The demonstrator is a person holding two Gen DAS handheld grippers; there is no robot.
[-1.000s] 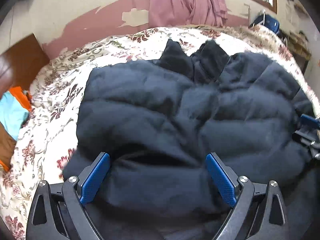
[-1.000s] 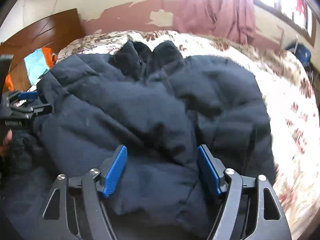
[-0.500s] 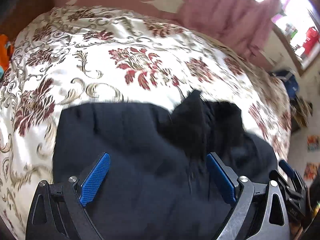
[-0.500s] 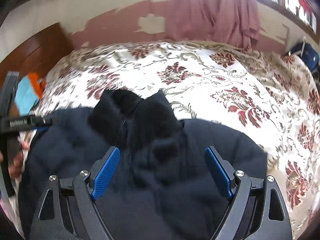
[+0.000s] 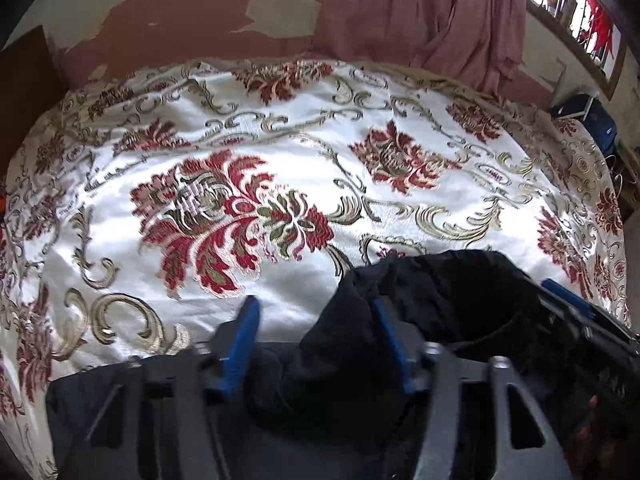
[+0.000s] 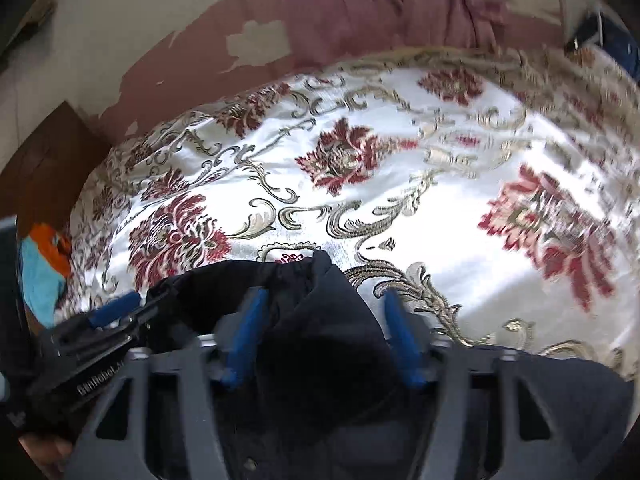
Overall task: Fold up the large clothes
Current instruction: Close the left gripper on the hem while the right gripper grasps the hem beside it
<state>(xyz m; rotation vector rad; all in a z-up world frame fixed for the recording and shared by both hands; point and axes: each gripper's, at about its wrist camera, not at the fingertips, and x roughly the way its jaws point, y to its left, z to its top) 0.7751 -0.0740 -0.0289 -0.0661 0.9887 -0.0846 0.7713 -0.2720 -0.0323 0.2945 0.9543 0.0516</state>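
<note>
Closest in, the left gripper (image 5: 316, 344) has its two blue fingers (image 5: 244, 340) spread apart, and a thick bit of the dark puffy jacket (image 5: 432, 304) sits between them; it looks like they are coming in to pinch the collar end, but the pads are not squeezed tight yet. The right gripper (image 6: 324, 336) is the same — its fingers (image 6: 400, 340) stand wide, one on each side of a fat fold of the jacket (image 6: 320, 320), not pressed shut. The two grippers are close side by side, one at each part of the collar, likely so the coat can be lifted evenly and not sag on one side.

The jacket lies at the near edge of the bed, bunched low under both grippers. Past it is the shiny bedspread (image 5: 280, 168) with red flowers — a big flat spot, good for laying a large coat out. At the far left edge some orange and blue cloth (image 6: 40, 268) sits by the bed; behind the bed a pink curtain (image 5: 432, 12) hangs on the peeling wall (image 5: 200, 32).
</note>
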